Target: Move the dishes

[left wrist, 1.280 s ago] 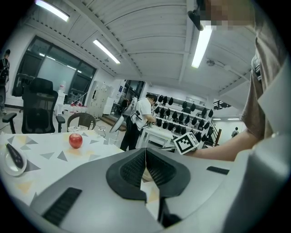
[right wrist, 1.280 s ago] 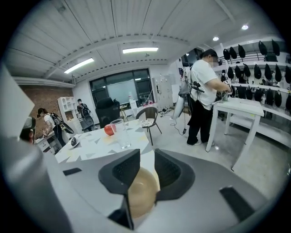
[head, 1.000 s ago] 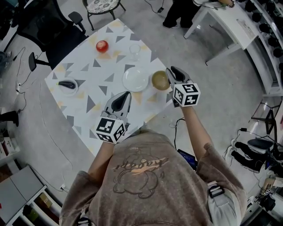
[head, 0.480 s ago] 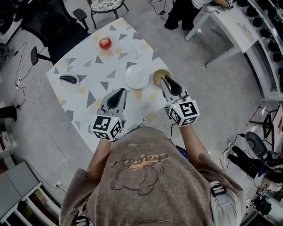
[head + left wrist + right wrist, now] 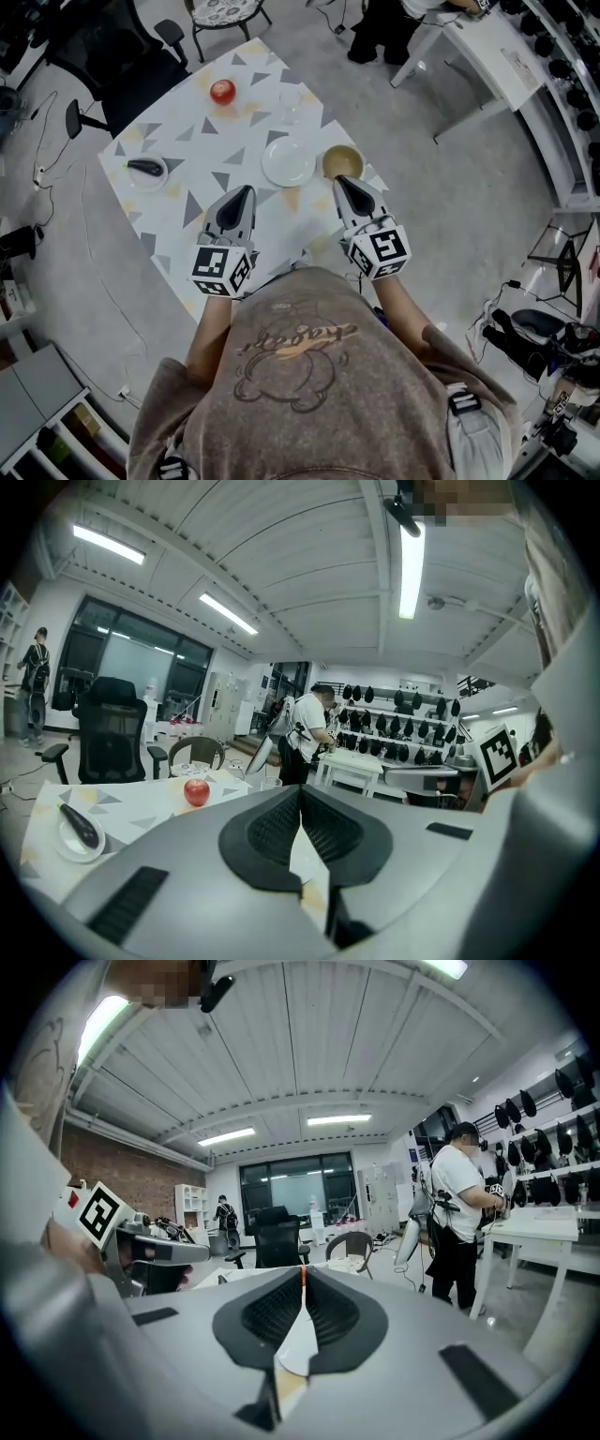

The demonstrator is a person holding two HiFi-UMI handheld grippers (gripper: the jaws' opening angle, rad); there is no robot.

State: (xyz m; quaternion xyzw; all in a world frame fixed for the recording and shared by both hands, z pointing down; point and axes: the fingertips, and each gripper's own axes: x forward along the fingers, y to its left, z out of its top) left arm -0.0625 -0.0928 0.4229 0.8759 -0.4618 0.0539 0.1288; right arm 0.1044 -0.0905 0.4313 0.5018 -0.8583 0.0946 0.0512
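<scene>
Both claws hover pinched together and empty: left gripper [image 5: 244,190], right gripper [image 5: 340,180]. White plate [image 5: 288,161] and brown bowl [image 5: 342,162] sit near the tabletop's right corner. They're probably stiff, slick and breakable, so a rim pinch looks best.

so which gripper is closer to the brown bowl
Right. The right gripper sits just short of the brown bowl, at its near rim; the left gripper is farther off to its left, nearer the white plate.

Grey floor [image 5: 450,187], brick wall [image 5: 117,1174] (ceiling strip lights [image 5: 337,1119])
</scene>
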